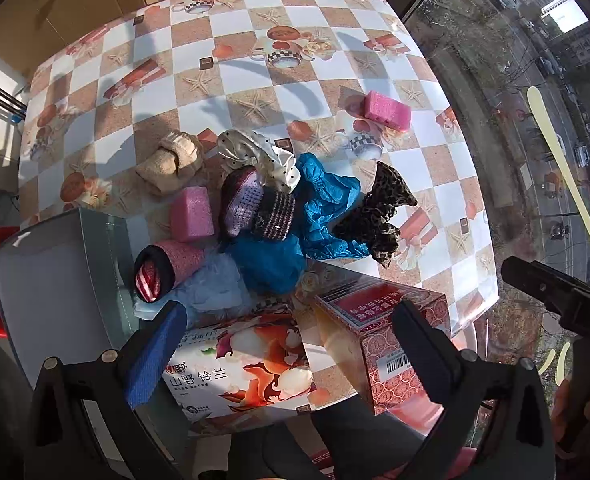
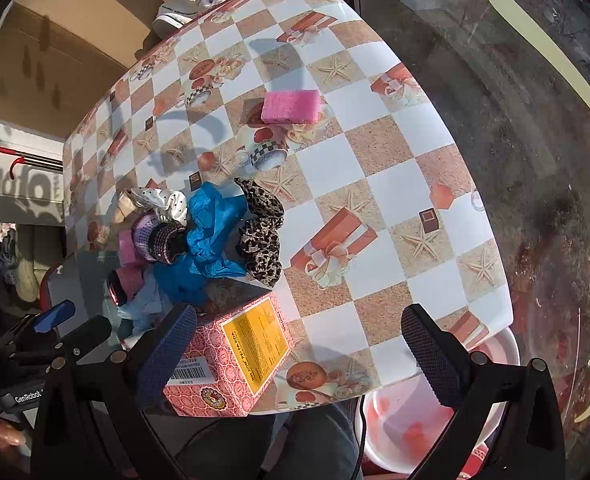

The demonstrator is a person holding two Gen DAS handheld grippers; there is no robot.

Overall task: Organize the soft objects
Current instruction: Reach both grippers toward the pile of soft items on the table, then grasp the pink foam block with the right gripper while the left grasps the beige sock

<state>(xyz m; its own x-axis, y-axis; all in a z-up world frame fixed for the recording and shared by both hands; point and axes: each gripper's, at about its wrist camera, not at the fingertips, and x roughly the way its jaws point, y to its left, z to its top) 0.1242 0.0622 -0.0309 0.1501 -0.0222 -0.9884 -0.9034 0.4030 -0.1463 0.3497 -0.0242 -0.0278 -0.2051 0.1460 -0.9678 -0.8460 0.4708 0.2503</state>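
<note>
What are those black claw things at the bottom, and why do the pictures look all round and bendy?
Those claws are grippers, tongs with two fingers. A person holds one in each hand; there is no robot. Each carries a small camera with a very wide lens, which bends the picture. One picture looks out over the left gripper, the other over the right gripper. Both are open and hold nothing. Below them is a table with a checkered cloth. On it lies a pile of soft things: a blue cloth, a leopard scrunchie, rolled socks. A pink sponge lies apart. Nearer stand a tissue pack and a red box.
</note>
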